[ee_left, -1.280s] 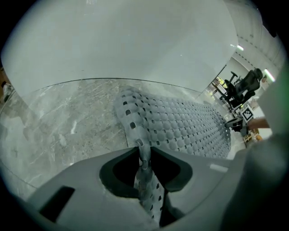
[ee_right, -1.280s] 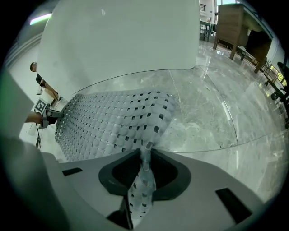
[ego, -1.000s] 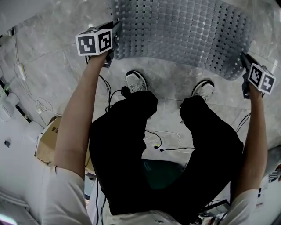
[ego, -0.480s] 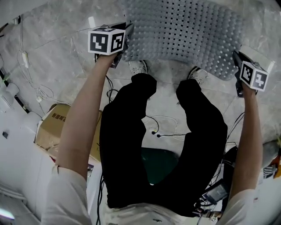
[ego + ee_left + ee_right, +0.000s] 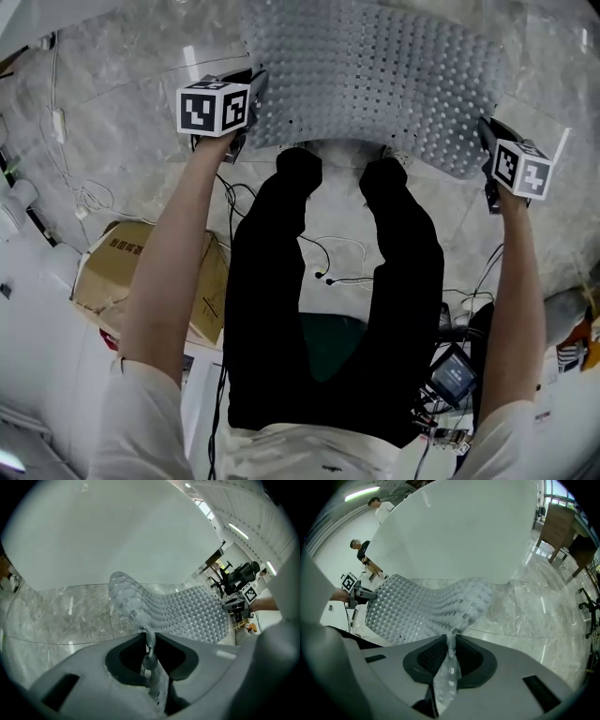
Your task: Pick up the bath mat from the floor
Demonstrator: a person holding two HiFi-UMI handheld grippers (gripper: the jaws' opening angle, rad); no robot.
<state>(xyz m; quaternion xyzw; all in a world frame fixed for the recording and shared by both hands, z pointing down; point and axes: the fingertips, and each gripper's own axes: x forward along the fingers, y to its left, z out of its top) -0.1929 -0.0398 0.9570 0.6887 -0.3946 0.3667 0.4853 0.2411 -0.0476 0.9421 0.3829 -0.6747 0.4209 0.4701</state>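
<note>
The grey perforated bath mat (image 5: 375,80) hangs stretched between both grippers, lifted off the marble floor (image 5: 122,131) and sagging over the person's feet. My left gripper (image 5: 246,117) is shut on the mat's near left corner; in the left gripper view the mat (image 5: 187,613) runs out from the pinch at the left gripper (image 5: 149,641). My right gripper (image 5: 485,155) is shut on the near right corner; in the right gripper view the mat (image 5: 422,611) fans out from the right gripper (image 5: 451,644). Each gripper's marker cube faces the head camera.
A cardboard box (image 5: 141,272) lies on the floor at the left. Loose cables (image 5: 328,267) trail between the person's legs. A dark green object (image 5: 323,342) and a small screen device (image 5: 452,375) sit near the person. A white wall panel (image 5: 117,531) stands ahead.
Both grippers have risen with the mat, whose sagging edge now covers the shoes that showed a second ago. The legs have straightened and drawn closer together.
</note>
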